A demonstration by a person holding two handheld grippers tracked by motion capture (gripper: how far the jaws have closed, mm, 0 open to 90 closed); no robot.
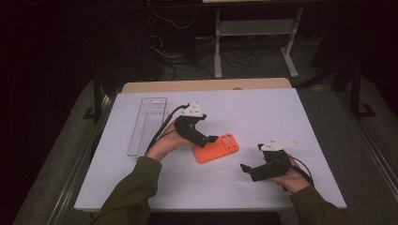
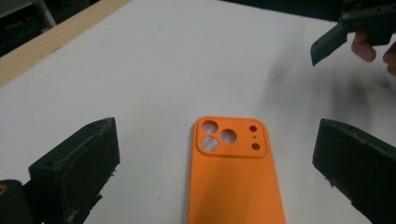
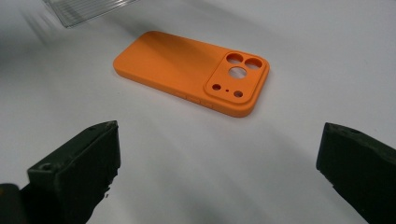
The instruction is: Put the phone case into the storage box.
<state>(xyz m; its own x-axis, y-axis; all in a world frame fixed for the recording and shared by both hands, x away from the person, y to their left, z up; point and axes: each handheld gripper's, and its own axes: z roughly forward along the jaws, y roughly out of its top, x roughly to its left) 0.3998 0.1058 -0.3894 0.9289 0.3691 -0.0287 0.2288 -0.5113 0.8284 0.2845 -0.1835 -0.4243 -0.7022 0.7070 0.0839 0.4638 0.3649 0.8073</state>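
Left hand-held gripper (image 1: 206, 138) over orange phone case (image 1: 217, 148), both hand-held grippers released.

Case lies back-up on the desk (image 1: 263, 112) near its middle, untouched, between the left jaws, long axis in line with that gripper, camera-cutout end pointing away from it, toward the desk's right. Left is nearer; right hand-held gripper (image 1: 251, 171) hovers well apart, jaws spread, empty. Clear tray (image 1: 147, 125) sits left.
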